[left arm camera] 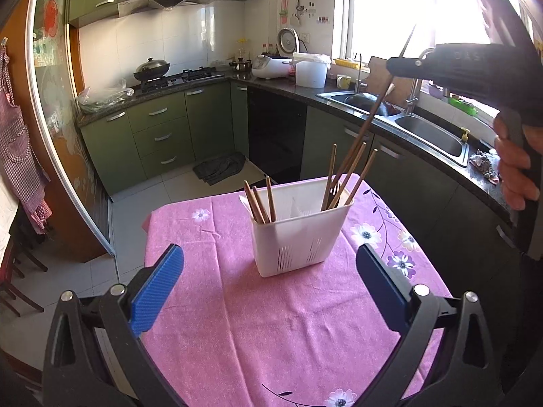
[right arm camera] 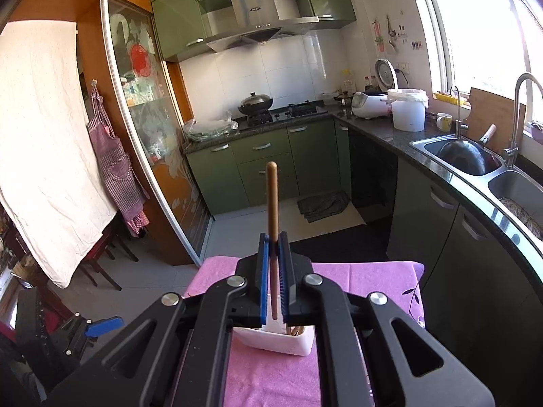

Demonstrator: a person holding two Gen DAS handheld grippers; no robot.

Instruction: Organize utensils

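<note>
White plastic, slotted near its base, the holder (left arm camera: 300, 227) stands upright on a pink flowered cloth (left arm camera: 237, 322) covering a small table. Brown chopsticks lean in two groups inside it: three (left arm camera: 259, 201) at its left end and a taller bunch (left arm camera: 346, 176) at its right end. One more chopstick (right arm camera: 272, 217) is clamped between the blue pads of the right gripper (right arm camera: 274, 237), which is closed on it above the holder; seen from the left wrist camera, this stick slants up from the right-hand bunch to the gripper near the window. A hand (left arm camera: 516, 169) wraps that gripper's black handle. Low in front of the holder, the left gripper (left arm camera: 269, 264) is spread wide with nothing between its blue pads. Beyond the table are green cabinets (left arm camera: 159, 129), a dark counter with a steel sink (left arm camera: 431, 135), and a wok (left arm camera: 151, 68) on the stove.
</note>
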